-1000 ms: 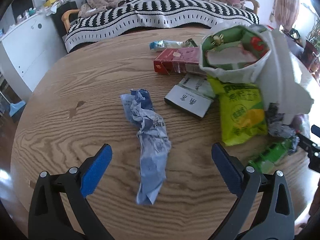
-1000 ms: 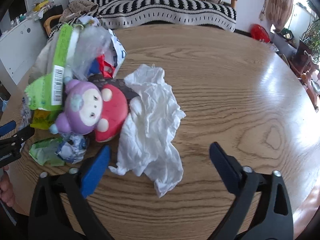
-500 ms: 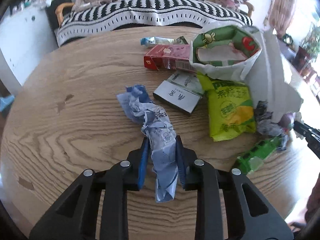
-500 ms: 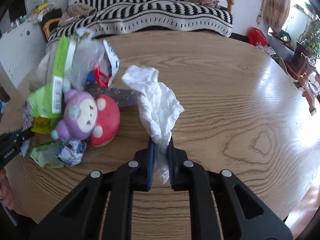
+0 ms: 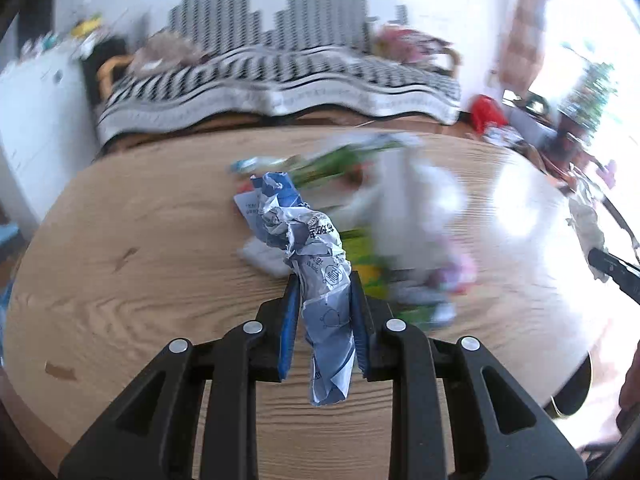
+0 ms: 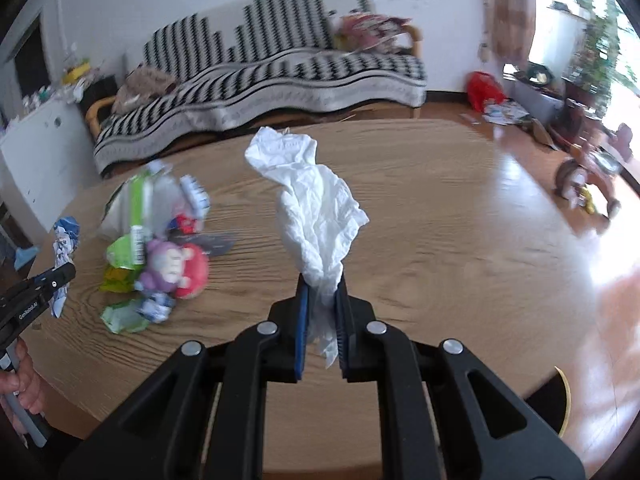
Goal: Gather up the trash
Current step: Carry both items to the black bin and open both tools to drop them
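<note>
My left gripper (image 5: 322,286) is shut on a crumpled blue-and-white wrapper (image 5: 316,264) and holds it above the round wooden table (image 5: 120,240). My right gripper (image 6: 321,286) is shut on a crumpled white tissue (image 6: 316,208), also lifted off the table (image 6: 440,240). In the right wrist view the left gripper (image 6: 44,284) shows at the far left with the blue wrapper (image 6: 64,240). In the left wrist view the right gripper (image 5: 612,266) shows at the right edge.
A blurred pile of trash (image 5: 380,220) lies on the table: green packets (image 6: 132,216), a purple-and-red toy (image 6: 176,268), small wrappers (image 6: 156,306). A striped sofa (image 6: 280,68) stands behind the table. Clutter (image 6: 504,112) lies on the floor at the right.
Both grippers closed on their items and lifted them off the table. The left view is now motion-blurred, and both views look across the table rather than down on it.
</note>
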